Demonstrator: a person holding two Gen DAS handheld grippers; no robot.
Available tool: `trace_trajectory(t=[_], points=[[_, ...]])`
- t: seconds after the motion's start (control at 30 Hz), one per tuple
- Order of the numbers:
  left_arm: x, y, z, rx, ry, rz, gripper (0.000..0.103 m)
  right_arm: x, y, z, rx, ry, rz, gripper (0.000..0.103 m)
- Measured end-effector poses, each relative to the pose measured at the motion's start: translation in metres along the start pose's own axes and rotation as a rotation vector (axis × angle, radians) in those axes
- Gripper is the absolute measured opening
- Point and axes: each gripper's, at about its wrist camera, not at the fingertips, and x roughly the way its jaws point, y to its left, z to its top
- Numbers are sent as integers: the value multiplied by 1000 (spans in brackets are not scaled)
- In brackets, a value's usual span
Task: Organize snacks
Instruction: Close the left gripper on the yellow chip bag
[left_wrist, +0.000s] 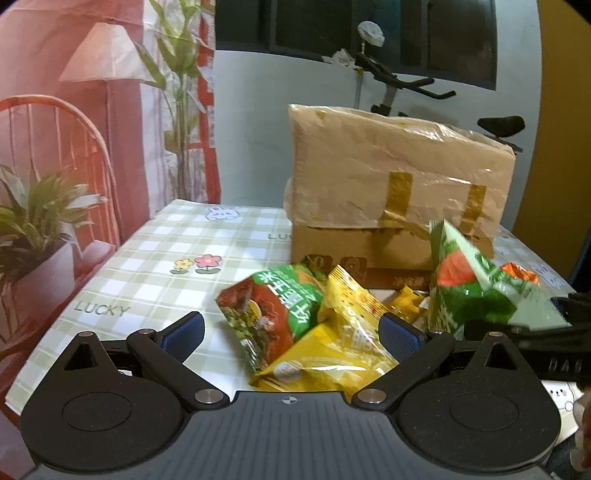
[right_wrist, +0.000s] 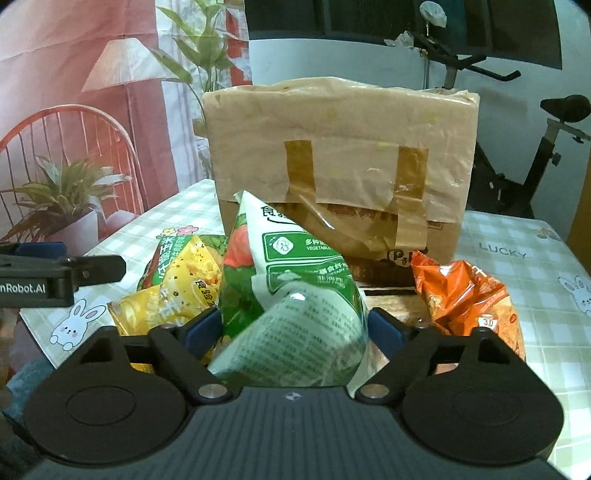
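Snack bags lie in a pile in front of a taped cardboard box (left_wrist: 391, 192) (right_wrist: 340, 158) on the checked table. My left gripper (left_wrist: 291, 332) is open, its blue pads on either side of a yellow bag (left_wrist: 343, 343) and a red-green bag (left_wrist: 273, 310). My right gripper (right_wrist: 295, 332) is shut on a green and white snack bag (right_wrist: 291, 295), which stands tilted up between its pads. That bag also shows in the left wrist view (left_wrist: 476, 284), held at the right. An orange bag (right_wrist: 465, 295) lies to the right of it, yellow bags (right_wrist: 181, 291) to the left.
The checked tablecloth (left_wrist: 147, 266) (right_wrist: 517, 251) covers the table. A printed backdrop with a chair and plants hangs at the left (left_wrist: 74, 147). An exercise bike (right_wrist: 535, 147) stands behind the table. The left gripper's arm (right_wrist: 55, 277) shows at the left in the right wrist view.
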Motion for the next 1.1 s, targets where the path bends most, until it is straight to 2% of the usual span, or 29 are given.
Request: trace_trajectory(t=[0.1,0.33,0.73,1.1], points=[[2,-2,-4,8,4,-25,102,-3,-6,0,33,-14,15,75],[14,-10,-12,48,21,-86,102,-14,-16,4,78,-83,7,73],[40,-12,-22,91,70,-130,102,-16,-22,2,115,-97,12,73],[44,-9,-25,54,91,-167,102,-15,-22,0,121,-97,20,73]])
